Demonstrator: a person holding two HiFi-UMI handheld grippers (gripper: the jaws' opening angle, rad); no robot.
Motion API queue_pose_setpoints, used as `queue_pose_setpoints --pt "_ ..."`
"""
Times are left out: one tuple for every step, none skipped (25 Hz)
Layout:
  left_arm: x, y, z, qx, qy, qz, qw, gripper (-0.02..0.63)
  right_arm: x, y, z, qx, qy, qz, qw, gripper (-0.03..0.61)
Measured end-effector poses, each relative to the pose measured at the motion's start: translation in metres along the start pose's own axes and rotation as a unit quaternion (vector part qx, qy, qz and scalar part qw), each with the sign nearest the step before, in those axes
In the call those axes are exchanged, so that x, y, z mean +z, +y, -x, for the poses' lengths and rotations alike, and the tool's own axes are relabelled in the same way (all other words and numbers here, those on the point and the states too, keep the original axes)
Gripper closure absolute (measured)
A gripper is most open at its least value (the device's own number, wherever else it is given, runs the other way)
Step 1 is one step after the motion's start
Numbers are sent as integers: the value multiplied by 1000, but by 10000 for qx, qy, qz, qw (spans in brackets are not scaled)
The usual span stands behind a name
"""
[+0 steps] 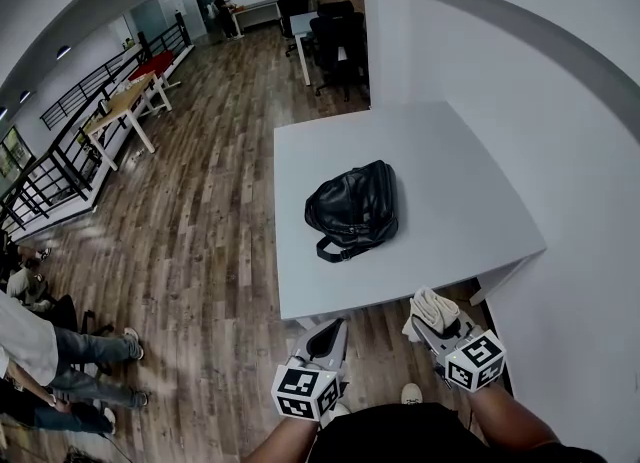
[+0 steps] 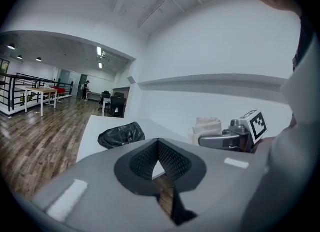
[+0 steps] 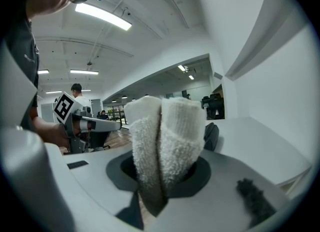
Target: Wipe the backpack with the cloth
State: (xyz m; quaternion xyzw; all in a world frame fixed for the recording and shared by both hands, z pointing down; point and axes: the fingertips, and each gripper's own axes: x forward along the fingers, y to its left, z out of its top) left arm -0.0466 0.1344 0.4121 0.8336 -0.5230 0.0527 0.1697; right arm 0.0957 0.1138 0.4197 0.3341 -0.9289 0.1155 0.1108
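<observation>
A black leather backpack (image 1: 352, 209) lies on the white table (image 1: 450, 171), near its middle. Both grippers hang below the table's near edge, short of the bag. My right gripper (image 1: 434, 323) is shut on a folded white terry cloth (image 1: 430, 306), which sticks up out of the jaws in the right gripper view as the cloth (image 3: 165, 136), with the backpack (image 3: 211, 136) partly hidden behind it. My left gripper (image 1: 328, 333) is shut with nothing in it. In the left gripper view the backpack (image 2: 121, 135) lies ahead and the right gripper (image 2: 227, 138) with the cloth (image 2: 206, 127) shows to the right.
A white wall (image 1: 560, 101) runs along the table's right side. Wooden floor (image 1: 200, 231) spreads to the left. Black office chairs (image 1: 335, 41) and desks stand at the far end, a railing (image 1: 60, 151) and people (image 1: 40, 351) at the left.
</observation>
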Motion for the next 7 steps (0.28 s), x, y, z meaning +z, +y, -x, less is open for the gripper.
queue_pose_setpoints --pt "1 -2 -1 -11 -4 -7 10000 607 0 -1 1 -1 -7 -7 10000 482" --pt "1 -3 -2 -21 -6 -16 10000 607 0 -1 1 -1 -12 -14 10000 482" --pt "2 -5 -2 -30 -5 -23 10000 607 0 -1 2 1 -13 -18 10000 482" --pt "2 -6 -2 -34 -2 -27 10000 607 0 -1 3 7 -11 -16 10000 482" --pt "2 -7 -2 -33 2 -28 10000 607 0 -1 4 13 -7 -11 10000 482" --pt "2 -8 -2 -31 7 -28 10000 607 0 -1 5 20 -2 -3 10000 482" --pt "2 -9 -2 -27 12 -27 10000 607 0 0 5 27 2 4 10000 482"
